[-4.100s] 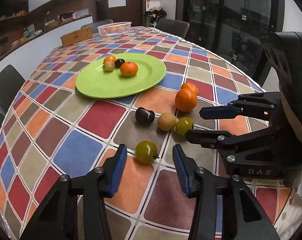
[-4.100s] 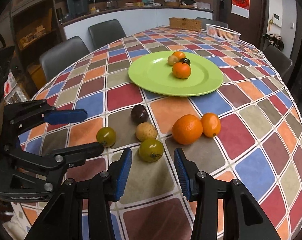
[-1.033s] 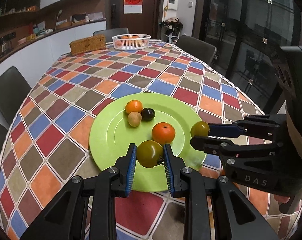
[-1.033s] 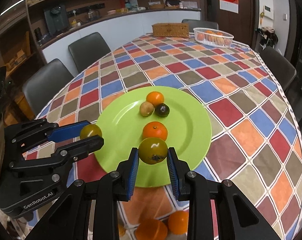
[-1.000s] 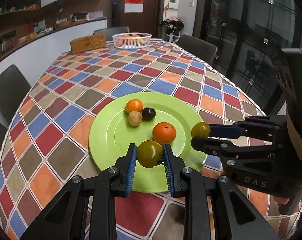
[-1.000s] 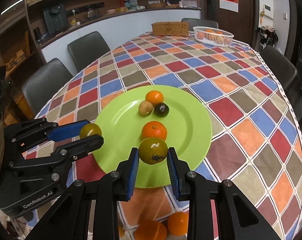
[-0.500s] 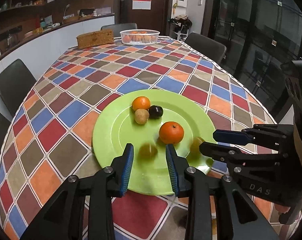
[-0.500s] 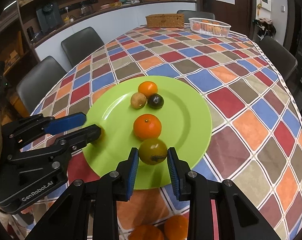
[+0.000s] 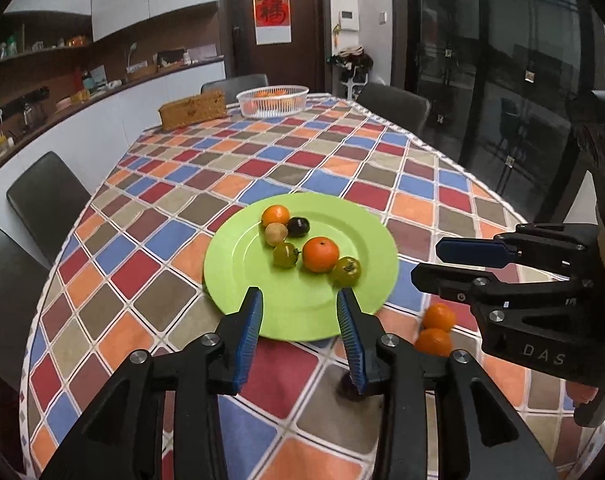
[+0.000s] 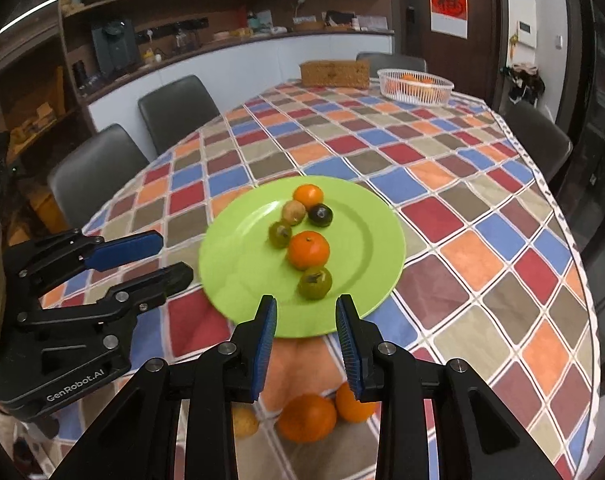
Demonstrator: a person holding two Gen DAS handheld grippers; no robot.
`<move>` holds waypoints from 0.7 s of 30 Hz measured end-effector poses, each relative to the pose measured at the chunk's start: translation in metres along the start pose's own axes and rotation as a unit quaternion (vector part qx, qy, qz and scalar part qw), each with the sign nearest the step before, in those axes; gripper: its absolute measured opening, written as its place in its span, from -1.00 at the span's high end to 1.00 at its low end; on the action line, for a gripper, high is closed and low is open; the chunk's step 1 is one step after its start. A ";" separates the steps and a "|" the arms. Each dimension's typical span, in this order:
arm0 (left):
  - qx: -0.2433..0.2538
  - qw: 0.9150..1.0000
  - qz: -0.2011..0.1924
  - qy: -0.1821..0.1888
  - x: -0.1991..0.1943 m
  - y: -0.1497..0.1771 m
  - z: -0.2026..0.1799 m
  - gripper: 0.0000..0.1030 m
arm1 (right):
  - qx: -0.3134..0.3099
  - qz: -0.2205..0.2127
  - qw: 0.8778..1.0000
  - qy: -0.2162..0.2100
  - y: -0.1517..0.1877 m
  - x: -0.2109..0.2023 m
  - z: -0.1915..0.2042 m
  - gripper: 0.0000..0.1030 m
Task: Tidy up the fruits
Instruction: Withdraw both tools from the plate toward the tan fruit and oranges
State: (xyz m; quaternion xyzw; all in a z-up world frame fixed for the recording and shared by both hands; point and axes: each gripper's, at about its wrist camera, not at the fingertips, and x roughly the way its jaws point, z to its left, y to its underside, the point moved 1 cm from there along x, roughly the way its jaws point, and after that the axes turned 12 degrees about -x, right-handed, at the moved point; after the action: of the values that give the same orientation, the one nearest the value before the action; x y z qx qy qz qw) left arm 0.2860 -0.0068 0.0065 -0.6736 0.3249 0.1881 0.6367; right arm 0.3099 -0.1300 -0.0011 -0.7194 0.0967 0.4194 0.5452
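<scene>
The long surface (image 9: pixel 286 384) under a chequered multicolour cloth fills both views. At centre frame sits the round lime-green plate (image 9: pixel 242 264), carrying six small fruits, among them two green tomatoes (image 10: pixel 315 282). Both black grippers tilt downward toward the plate's near rim. The left gripper (image 9: pixel 299 326) is opening, nothing between its blue pads. The right gripper (image 10: pixel 305 334) stands spread and empty. Two oranges (image 10: pixel 307 418) lie low in the right view.

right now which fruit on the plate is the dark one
The black fruit at the far side of the plate, beside the small orange and the tan fruit. The rest are orange, tan or green.
</scene>
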 end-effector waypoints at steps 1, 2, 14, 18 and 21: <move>0.003 1.000 -0.004 0.000 -0.006 0.001 -0.002 0.25 | -0.001 -0.004 1.000 0.001 0.001 -0.005 0.002 0.38; 0.005 1.000 -0.009 0.000 -0.012 0.003 -0.005 0.25 | -0.002 -0.010 1.000 0.001 0.002 -0.010 0.004 0.38; 0.004 0.999 -0.050 0.015 -0.057 0.026 -0.023 0.12 | -0.015 -0.048 0.999 0.017 0.031 -0.054 0.021 0.29; 0.004 0.998 -0.057 0.012 -0.059 0.037 -0.026 0.11 | -0.021 -0.053 0.998 0.022 0.041 -0.059 0.024 0.29; 0.001 0.998 -0.057 0.017 -0.060 0.046 -0.028 0.11 | -0.025 -0.054 0.998 0.025 0.047 -0.059 0.024 0.29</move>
State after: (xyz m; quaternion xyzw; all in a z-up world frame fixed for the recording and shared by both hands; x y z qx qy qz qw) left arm 0.2071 -0.0216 0.0158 -0.6936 0.2966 0.1400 0.6414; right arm 0.2327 -0.1462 0.0057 -0.7474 0.0605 0.3736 0.5460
